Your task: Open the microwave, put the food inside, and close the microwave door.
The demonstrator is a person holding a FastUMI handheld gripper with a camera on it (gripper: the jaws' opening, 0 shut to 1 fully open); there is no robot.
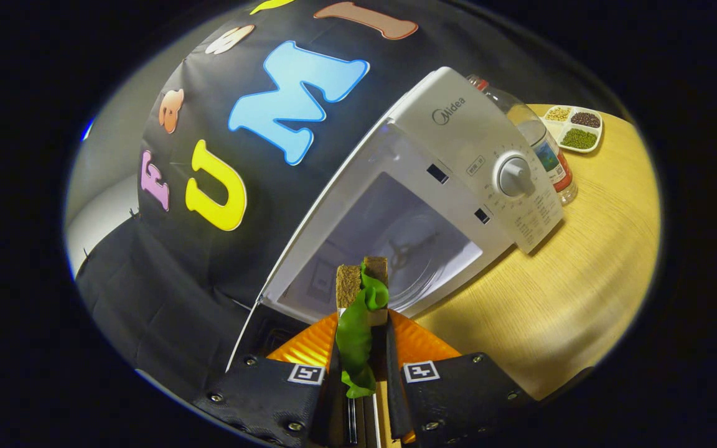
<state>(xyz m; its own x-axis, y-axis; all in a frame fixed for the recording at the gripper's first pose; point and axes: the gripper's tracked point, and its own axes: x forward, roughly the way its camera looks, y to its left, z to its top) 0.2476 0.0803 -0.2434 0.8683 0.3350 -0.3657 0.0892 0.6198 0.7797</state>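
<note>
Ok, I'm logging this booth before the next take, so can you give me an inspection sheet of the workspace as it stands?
Surface: pale wooden table, bare ahead of the microwave.
Job's things: white microwave, door open, cavity with glass turntable showing; sandwich of two brown slices with green lettuce, just in front of the opening.
Clutter: clear bottle beside the microwave; white divided dish of beans and grains beyond it.
Grippers: hand-held gripper shut on the sandwich, both fingers pressing its sides.
Cables: nothing seen.
Surroundings: black cloth wall behind the microwave.
</note>
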